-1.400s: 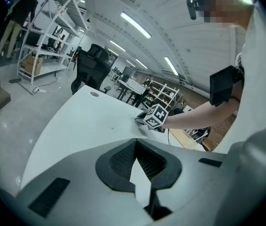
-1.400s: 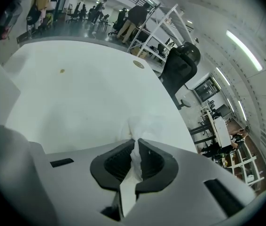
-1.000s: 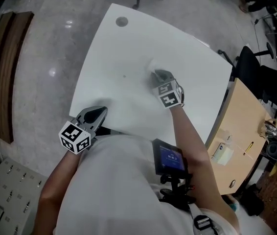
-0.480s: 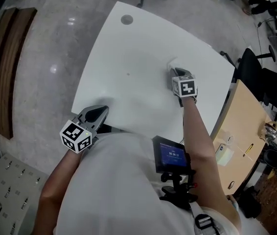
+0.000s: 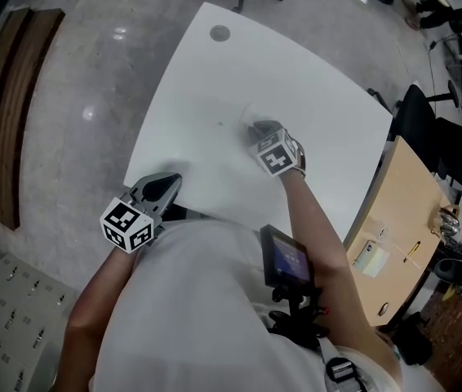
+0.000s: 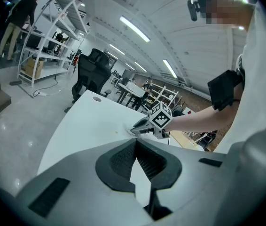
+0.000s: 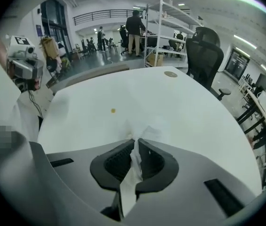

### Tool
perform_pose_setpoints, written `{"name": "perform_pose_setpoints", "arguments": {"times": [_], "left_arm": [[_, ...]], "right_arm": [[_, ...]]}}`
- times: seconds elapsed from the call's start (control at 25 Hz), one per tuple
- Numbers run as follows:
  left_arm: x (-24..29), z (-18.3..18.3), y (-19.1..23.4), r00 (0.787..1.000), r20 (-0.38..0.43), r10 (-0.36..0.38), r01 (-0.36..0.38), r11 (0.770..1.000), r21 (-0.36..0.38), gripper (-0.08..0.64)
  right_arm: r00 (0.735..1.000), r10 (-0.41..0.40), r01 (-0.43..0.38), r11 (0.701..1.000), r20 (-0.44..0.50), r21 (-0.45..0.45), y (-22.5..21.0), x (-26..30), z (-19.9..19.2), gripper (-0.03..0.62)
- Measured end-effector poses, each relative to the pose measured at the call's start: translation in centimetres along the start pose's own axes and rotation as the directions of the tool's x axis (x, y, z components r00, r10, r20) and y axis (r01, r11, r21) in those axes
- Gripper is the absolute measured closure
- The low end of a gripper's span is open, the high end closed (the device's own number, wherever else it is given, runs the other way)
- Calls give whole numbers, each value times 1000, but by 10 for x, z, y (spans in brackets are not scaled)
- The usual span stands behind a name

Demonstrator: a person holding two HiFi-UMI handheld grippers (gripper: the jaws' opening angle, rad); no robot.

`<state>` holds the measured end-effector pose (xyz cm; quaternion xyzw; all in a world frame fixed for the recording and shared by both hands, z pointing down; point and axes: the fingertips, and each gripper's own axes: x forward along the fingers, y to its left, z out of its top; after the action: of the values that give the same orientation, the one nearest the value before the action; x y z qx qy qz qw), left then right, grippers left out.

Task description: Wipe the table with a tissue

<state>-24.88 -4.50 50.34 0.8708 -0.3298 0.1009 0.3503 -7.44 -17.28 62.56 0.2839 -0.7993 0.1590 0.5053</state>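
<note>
My right gripper points steeply down at the middle of the white table, shut on a white tissue. The tissue is pinched between the jaws and its crumpled front lies on the tabletop. A small yellow speck sits on the table just beyond the tissue. In the left gripper view the right gripper with its marker cube presses down on the table. My left gripper hovers at the table's near edge, shut with nothing in it, its tips touching.
A round cable grommet sits near the table's far corner. A wooden desk stands to the right and a black office chair behind it. A small screen hangs on the person's chest. Grey floor lies to the left.
The right gripper swept the tissue to the right across the table, then came back left to about where it started. The left gripper has stayed put.
</note>
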Motion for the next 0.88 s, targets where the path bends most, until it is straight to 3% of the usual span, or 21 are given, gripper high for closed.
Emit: {"name": "perform_pose_setpoints", "arguments": {"times": [0.12, 0.2, 0.28, 0.4, 0.52, 0.64, 0.72, 0.8, 0.88], "left_arm": [[-2, -1, 1, 1000, 3, -5, 5, 1000, -1, 554], [-3, -2, 1, 1000, 9, -7, 7, 1000, -3, 554], [-4, -2, 2, 1000, 14, -10, 10, 1000, -3, 554], [-9, -1, 7, 1000, 20, -9, 9, 1000, -6, 554], [-14, 0, 11, 1000, 27, -7, 7, 1000, -9, 554], [-18, 0, 15, 999, 34, -4, 5, 1000, -12, 554], [-21, -1, 17, 999, 34, -4, 5, 1000, -14, 554], [-24, -1, 18, 999, 32, -5, 5, 1000, -15, 554], [-27, -1, 20, 999, 33, -3, 4, 1000, -15, 554]], "right_arm": [[996, 84, -84, 996, 2, 22, 16, -2, -5, 566], [997, 81, -81, 996, -6, 32, 16, -7, -17, 566], [999, -7, 9, 998, -32, 66, -2, -13, -33, 566], [989, -145, 149, 976, -39, 160, -37, -23, -42, 566], [979, -203, 191, 946, 21, 260, -60, -37, -30, 566], [977, -209, 192, 941, 32, 280, -64, -37, -20, 566], [986, -165, 152, 961, 38, 233, -48, -27, -9, 566], [994, -107, 103, 989, 25, 108, -19, -13, 6, 566], [996, -89, 88, 996, -27, -31, 6, 1, 16, 566]]}}
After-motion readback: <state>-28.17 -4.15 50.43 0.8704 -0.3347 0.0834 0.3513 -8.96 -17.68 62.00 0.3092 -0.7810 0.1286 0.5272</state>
